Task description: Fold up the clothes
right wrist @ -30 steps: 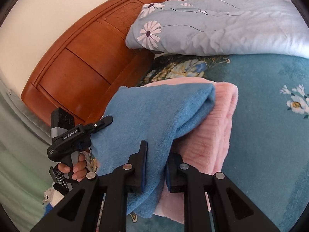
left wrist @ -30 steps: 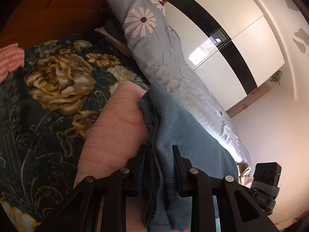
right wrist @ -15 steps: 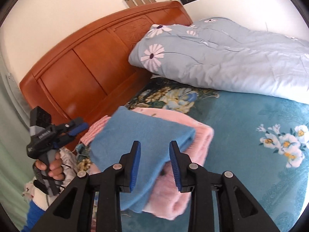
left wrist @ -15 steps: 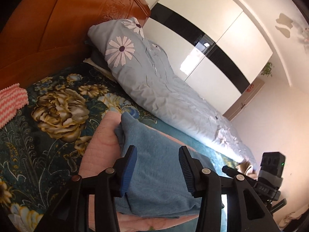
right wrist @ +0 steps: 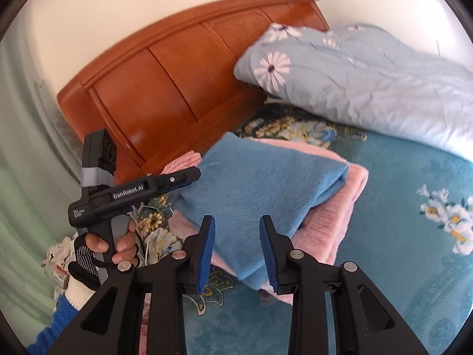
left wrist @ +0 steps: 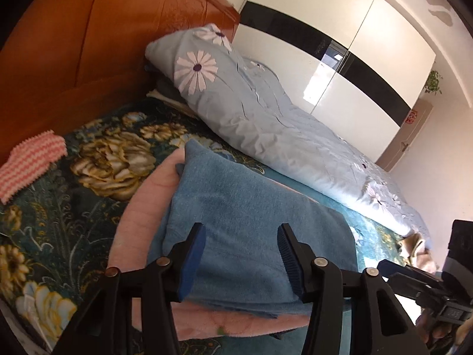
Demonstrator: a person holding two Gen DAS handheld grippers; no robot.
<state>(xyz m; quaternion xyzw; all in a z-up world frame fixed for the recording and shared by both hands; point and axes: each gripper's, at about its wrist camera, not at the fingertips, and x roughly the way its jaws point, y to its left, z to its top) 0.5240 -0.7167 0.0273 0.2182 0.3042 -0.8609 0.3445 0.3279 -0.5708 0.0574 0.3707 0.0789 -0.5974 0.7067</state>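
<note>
On pink garment: folded blue garment; both claws apart, empty.

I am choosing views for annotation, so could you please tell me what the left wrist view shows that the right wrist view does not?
Only the left wrist view shows the glossy white and black wardrobe doors. Only the right wrist view shows the gloved hand holding the left tool. Both show the folded blue fleece garment on the folded pink fleece garment, the orange wooden headboard and the pale blue daisy-print quilt.
</note>
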